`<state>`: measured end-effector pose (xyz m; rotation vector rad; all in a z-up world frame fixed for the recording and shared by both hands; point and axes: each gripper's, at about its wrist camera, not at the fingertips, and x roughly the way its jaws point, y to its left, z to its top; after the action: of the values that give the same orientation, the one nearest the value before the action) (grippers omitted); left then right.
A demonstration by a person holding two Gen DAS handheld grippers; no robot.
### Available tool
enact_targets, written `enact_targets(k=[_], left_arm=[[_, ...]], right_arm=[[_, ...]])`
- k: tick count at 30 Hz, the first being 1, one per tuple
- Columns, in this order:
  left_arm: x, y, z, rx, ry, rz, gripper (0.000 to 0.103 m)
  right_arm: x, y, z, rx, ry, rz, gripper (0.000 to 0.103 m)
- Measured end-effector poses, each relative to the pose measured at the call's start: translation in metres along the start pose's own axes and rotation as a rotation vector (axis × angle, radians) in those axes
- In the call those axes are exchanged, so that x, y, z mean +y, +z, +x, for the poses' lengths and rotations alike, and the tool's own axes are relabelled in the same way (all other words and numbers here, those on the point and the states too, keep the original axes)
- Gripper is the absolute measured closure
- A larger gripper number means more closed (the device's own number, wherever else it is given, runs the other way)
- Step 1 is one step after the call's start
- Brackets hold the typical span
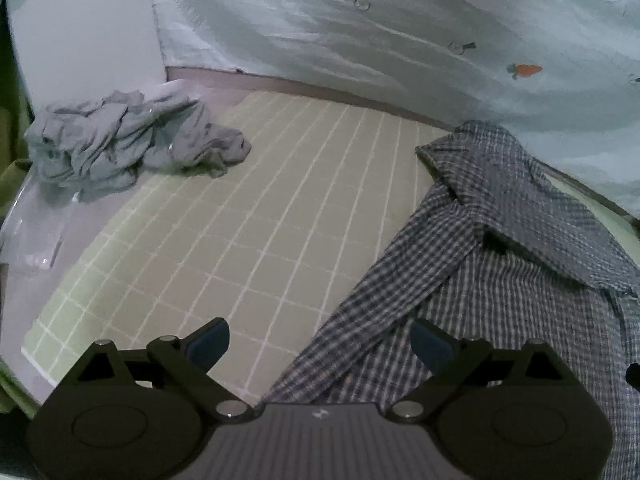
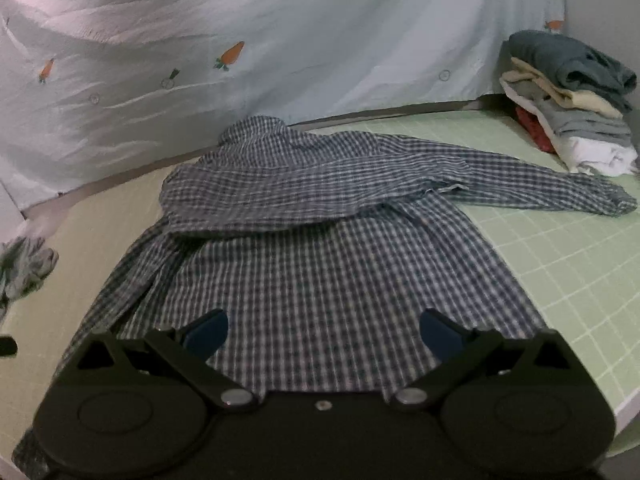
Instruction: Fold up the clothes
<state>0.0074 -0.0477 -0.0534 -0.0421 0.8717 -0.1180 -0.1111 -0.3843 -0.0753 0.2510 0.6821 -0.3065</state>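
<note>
A blue-and-white checked shirt (image 2: 320, 248) lies spread on the green gridded mat (image 2: 568, 264), collar toward the back. One sleeve is folded across its upper body and the other stretches right toward the folded stack. My right gripper (image 2: 323, 338) is open and empty above the shirt's lower hem. My left gripper (image 1: 320, 344) is open and empty over the shirt's left edge (image 1: 460, 280), where cloth meets the mat (image 1: 240, 220).
A crumpled grey garment (image 1: 128, 136) lies at the mat's far left; it also shows in the right wrist view (image 2: 24, 268). A stack of folded clothes (image 2: 568, 100) stands at the back right. A pale carrot-print sheet (image 2: 240, 40) hangs behind.
</note>
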Motion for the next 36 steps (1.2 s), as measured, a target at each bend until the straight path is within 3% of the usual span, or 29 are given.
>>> enact_targets(k=[4,10,18,24,30,33,35,36], left_arm=[[0.025,0.007,0.005,-0.019,-0.036,0.07,0.006],[0.095,0.031,0.016,-0.023,-0.113,0.158,0.006],[0.167,0.048,0.021,-0.023,-0.146,0.263,0.006],[0.198,0.046,0.021,-0.004,-0.16,0.312,0.006],[0.21,0.043,0.016,-0.007,-0.168,0.331,0.006],[0.208,0.043,0.015,-0.003,-0.184,0.327,0.006],[0.202,0.041,0.014,-0.003,-0.197,0.333,0.006],[0.198,0.04,0.013,-0.003,-0.203,0.337,0.006]], right_arm=[[0.03,-0.003,-0.005,-0.007,-0.025,0.01,0.0],[0.108,-0.019,-0.004,-0.013,-0.068,0.061,0.001],[0.218,-0.06,0.011,0.069,-0.023,0.082,0.021],[0.255,-0.076,0.015,0.112,0.015,0.087,0.03],[0.272,-0.095,0.024,0.175,0.053,0.104,0.059],[0.272,-0.098,0.025,0.196,0.094,0.105,0.079],[0.272,-0.099,0.024,0.195,0.122,0.093,0.097],[0.27,-0.098,0.022,0.188,0.132,0.086,0.101]])
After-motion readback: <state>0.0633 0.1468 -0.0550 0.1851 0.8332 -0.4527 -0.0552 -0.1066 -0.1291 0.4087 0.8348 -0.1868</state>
